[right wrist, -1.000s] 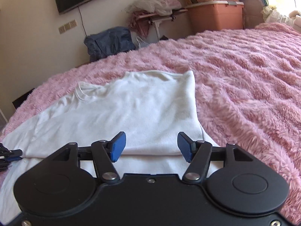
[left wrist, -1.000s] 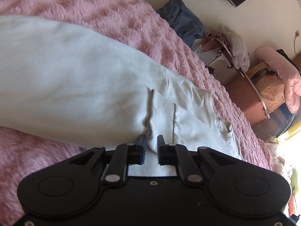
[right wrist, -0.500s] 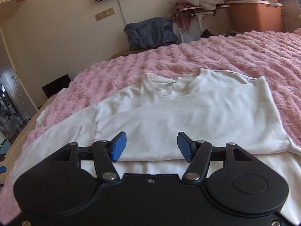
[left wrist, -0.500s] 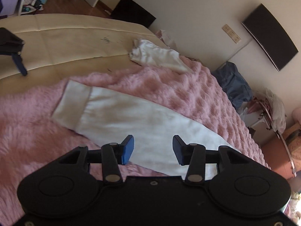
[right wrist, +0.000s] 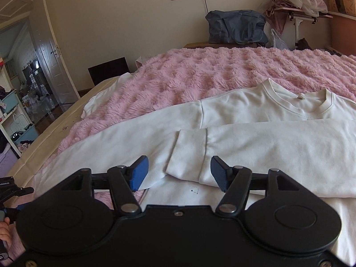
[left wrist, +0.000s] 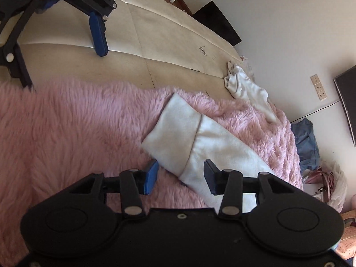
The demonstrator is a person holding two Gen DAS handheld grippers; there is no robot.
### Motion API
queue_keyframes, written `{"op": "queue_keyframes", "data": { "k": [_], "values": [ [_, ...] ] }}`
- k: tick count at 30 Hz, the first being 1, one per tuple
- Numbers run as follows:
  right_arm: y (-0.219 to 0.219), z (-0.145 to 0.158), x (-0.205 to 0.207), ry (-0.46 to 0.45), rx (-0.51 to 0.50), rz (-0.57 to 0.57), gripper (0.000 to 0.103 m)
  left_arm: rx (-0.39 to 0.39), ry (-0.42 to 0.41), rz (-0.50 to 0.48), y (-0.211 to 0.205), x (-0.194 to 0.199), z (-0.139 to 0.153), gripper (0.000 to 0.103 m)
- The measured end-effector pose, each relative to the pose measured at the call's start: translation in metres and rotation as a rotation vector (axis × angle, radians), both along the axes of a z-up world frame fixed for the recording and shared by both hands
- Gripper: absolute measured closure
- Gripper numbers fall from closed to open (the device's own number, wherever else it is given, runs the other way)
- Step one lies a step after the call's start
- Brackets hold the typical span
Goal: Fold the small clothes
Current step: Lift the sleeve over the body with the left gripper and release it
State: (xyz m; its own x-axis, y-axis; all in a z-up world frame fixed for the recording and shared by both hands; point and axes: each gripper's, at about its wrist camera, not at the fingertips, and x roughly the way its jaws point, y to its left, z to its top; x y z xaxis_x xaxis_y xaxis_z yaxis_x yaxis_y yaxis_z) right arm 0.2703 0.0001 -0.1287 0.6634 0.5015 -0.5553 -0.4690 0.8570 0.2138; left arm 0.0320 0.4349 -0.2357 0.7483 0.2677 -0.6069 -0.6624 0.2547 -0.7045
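A white long-sleeved sweatshirt (right wrist: pixel 278 111) lies flat on the pink fluffy blanket (right wrist: pixel 200 71). One sleeve is folded across the body, its cuff (right wrist: pixel 189 151) just ahead of my right gripper (right wrist: pixel 178 171), which is open and empty above it. The other sleeve stretches out to the left; its cuff (left wrist: pixel 173 133) lies between the open jaws of my left gripper (left wrist: pixel 180 175), which holds nothing. The right gripper also shows at the top left of the left wrist view (left wrist: pixel 66 4).
Another white garment (left wrist: pixel 247 89) lies crumpled at the blanket's far edge on the cream mattress (left wrist: pixel 155 44). A blue bag (right wrist: pixel 235 26), a clothes-laden rack (right wrist: pixel 293 2) and an orange box stand by the wall. An open door (right wrist: pixel 55 60) is at left.
My left gripper let go of the sweatshirt's fabric, opened and moved out along the sleeve to its cuff. My right gripper stayed open and swung left toward the folded sleeve's cuff.
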Motion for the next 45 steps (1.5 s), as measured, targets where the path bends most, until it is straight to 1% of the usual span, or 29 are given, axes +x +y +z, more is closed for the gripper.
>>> {"op": "queue_keyframes", "data": {
  "k": [3, 6, 8, 10, 11, 12, 13, 14, 15, 19, 20, 25, 26, 29, 31, 32, 34, 35, 37, 40, 45],
  "values": [
    [0.005, -0.007, 0.000, 0.009, -0.026, 0.003, 0.039, -0.022, -0.007, -0.011, 0.005, 0.007, -0.008, 0.057],
    [0.006, -0.016, 0.003, 0.033, -0.030, -0.006, 0.039, -0.027, -0.034, -0.005, 0.009, 0.010, -0.013, 0.057],
    [0.006, -0.021, 0.003, 0.051, -0.030, -0.013, 0.039, -0.059, -0.052, 0.013, 0.012, 0.009, -0.016, 0.057],
    [0.006, -0.024, 0.003, 0.058, -0.031, -0.011, 0.039, -0.065, -0.057, 0.028, 0.015, 0.009, -0.018, 0.058],
    [0.007, -0.025, 0.003, 0.058, -0.034, -0.010, 0.039, -0.063, -0.064, 0.030, 0.014, 0.008, -0.017, 0.063],
    [0.007, -0.025, 0.003, 0.058, -0.037, -0.010, 0.039, -0.053, -0.074, 0.033, 0.013, 0.007, -0.016, 0.063],
    [0.006, -0.026, 0.002, 0.059, -0.035, -0.011, 0.039, -0.034, -0.084, 0.029, 0.011, 0.007, -0.013, 0.065],
    [0.005, -0.026, 0.002, 0.062, -0.034, -0.011, 0.039, -0.014, -0.091, 0.020, 0.008, 0.007, -0.009, 0.084],
    [0.004, -0.026, 0.002, 0.063, -0.033, -0.013, 0.039, 0.005, -0.101, 0.009, 0.006, 0.007, -0.005, 0.097],
    [-0.004, -0.025, 0.001, 0.059, -0.033, -0.021, 0.038, 0.136, -0.158, -0.036, -0.007, 0.012, 0.030, 0.098],
    [-0.007, -0.024, 0.001, 0.058, -0.033, -0.025, 0.038, 0.166, -0.184, -0.052, -0.012, 0.016, 0.043, 0.098],
    [-0.030, -0.022, -0.003, 0.058, -0.020, -0.050, 0.038, 0.215, -0.334, -0.136, -0.036, 0.041, 0.097, 0.098],
    [-0.035, -0.021, -0.004, 0.058, -0.018, -0.056, 0.038, 0.230, -0.376, -0.162, -0.044, 0.049, 0.111, 0.098],
    [-0.056, -0.017, -0.008, 0.050, -0.019, -0.072, 0.038, 0.273, -0.450, -0.245, -0.069, 0.074, 0.148, 0.098],
    [-0.071, -0.014, -0.010, 0.044, -0.022, -0.087, 0.037, 0.277, -0.489, -0.305, -0.087, 0.091, 0.165, 0.098],
    [-0.080, -0.012, -0.012, 0.041, -0.022, -0.095, 0.037, 0.282, -0.514, -0.341, -0.100, 0.102, 0.175, 0.098],
    [-0.098, -0.008, -0.014, 0.032, -0.021, -0.116, 0.037, 0.292, -0.539, -0.401, -0.123, 0.120, 0.188, 0.098],
    [-0.106, -0.006, -0.016, 0.028, -0.020, -0.127, 0.037, 0.284, -0.558, -0.438, -0.139, 0.133, 0.195, 0.098],
    [-0.124, -0.003, -0.018, 0.024, -0.014, -0.152, 0.036, 0.265, -0.586, -0.505, -0.167, 0.154, 0.202, 0.098],
    [-0.149, 0.000, -0.021, 0.021, -0.010, -0.187, 0.036, 0.254, -0.613, -0.576, -0.208, 0.181, 0.207, 0.098],
    [-0.185, 0.004, -0.023, 0.016, -0.011, -0.230, 0.036, 0.189, -0.629, -0.690, -0.280, 0.223, 0.199, 0.098]
  ]
}}
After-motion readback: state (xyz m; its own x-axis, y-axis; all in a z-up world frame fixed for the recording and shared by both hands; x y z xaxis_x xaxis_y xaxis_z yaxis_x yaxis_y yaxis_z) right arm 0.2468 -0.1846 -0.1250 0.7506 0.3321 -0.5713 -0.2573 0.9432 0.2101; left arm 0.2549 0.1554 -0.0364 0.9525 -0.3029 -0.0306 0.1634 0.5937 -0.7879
